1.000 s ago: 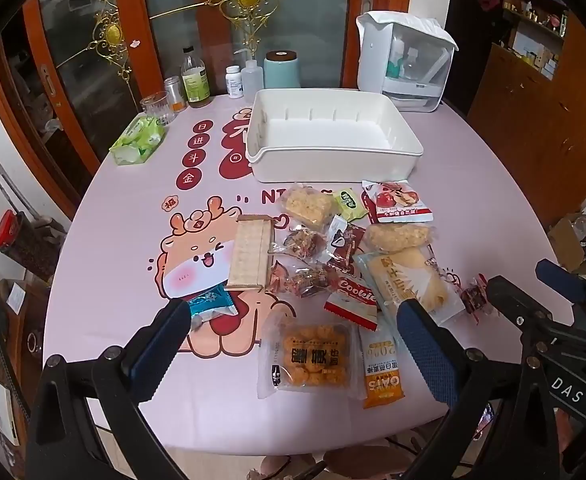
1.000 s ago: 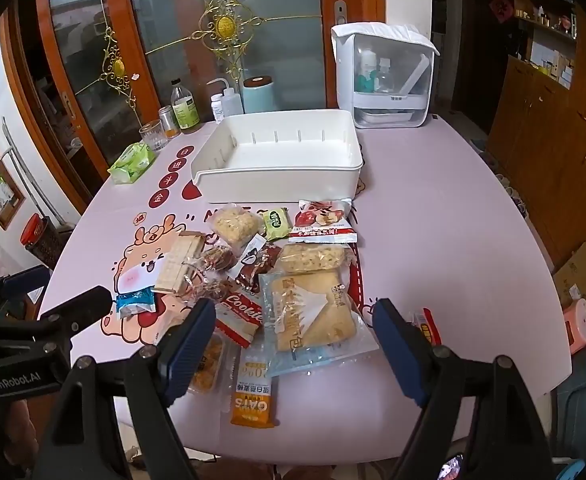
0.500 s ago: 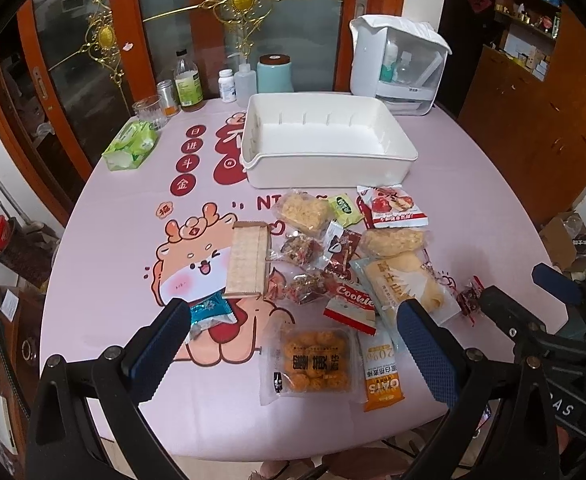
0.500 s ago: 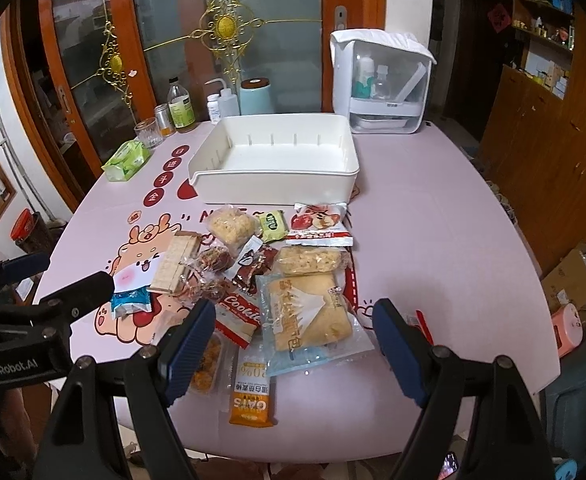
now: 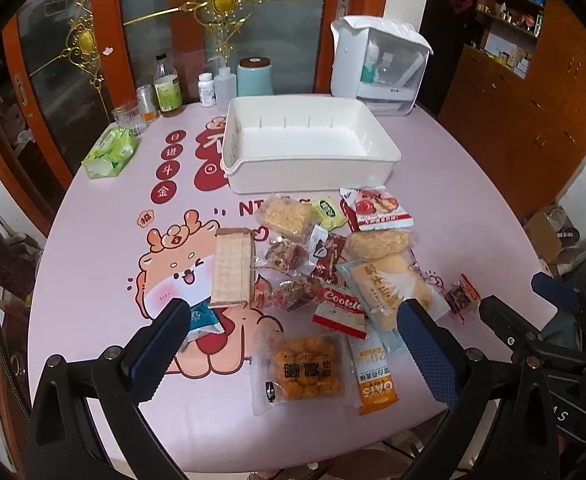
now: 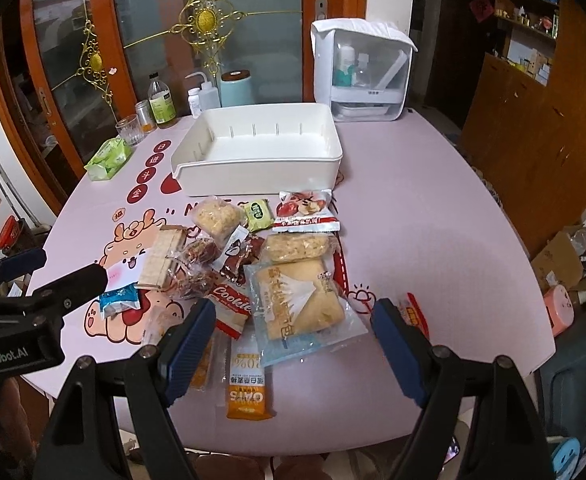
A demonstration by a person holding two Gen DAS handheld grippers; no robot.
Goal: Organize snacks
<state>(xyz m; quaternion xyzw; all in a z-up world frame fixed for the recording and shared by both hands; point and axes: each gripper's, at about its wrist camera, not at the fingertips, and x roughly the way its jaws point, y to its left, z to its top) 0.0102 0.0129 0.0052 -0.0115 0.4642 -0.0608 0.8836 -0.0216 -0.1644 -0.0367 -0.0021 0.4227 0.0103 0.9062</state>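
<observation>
Both tools hover above the near edge of the pink tabletop [image 5: 93,280]. The left hand-held gripper [image 5: 293,344] stands wide with nothing between its blue pads, and the right hand-held gripper [image 6: 293,344] is equally wide and empty. Nearest that edge lie an orange oats bar [image 5: 376,376] and a clear pack of fried bites [image 5: 307,368], side by side. Just beyond them sit a red cookie packet [image 5: 339,308], a large bread pack [image 5: 389,292] and a small blue sachet [image 5: 203,320]. Further in, a wafer pack [image 5: 232,268], two rice-crisp bags and a red-and-white packet [image 5: 377,210] crowd the middle. Behind the heap the white bin [image 5: 309,172] stands with nothing inside. At the far edge are bottles, a teal canister [image 5: 255,78] and a white dispenser box [image 5: 377,64]; green tissues [image 5: 111,152] lie near the far left edge.
</observation>
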